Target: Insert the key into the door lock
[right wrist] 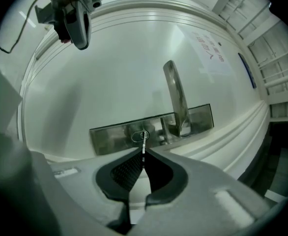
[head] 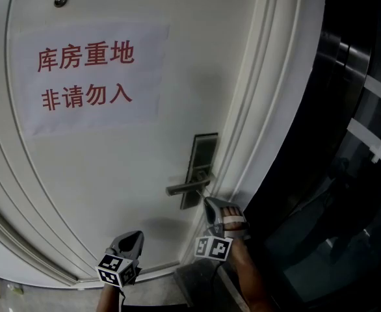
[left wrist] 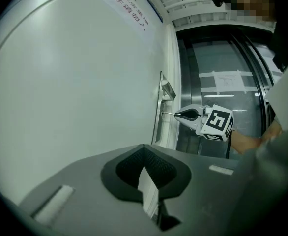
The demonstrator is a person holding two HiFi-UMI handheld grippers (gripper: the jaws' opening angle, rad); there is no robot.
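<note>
Pinching the key (right wrist: 143, 144) between its jaws, the right gripper (right wrist: 143, 155) holds the tip at the keyhole (right wrist: 139, 136); the left gripper (left wrist: 144, 149) hangs beside the door (left wrist: 75, 97), jaws pressed together

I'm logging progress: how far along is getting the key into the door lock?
Done: the right gripper is shut on the key and holds it at the lock plate. In hand: the key's tip meets the keyhole; how deep it sits is unclear. Left: pushing it fully home. The left gripper is off to the side, shut and empty.
</note>
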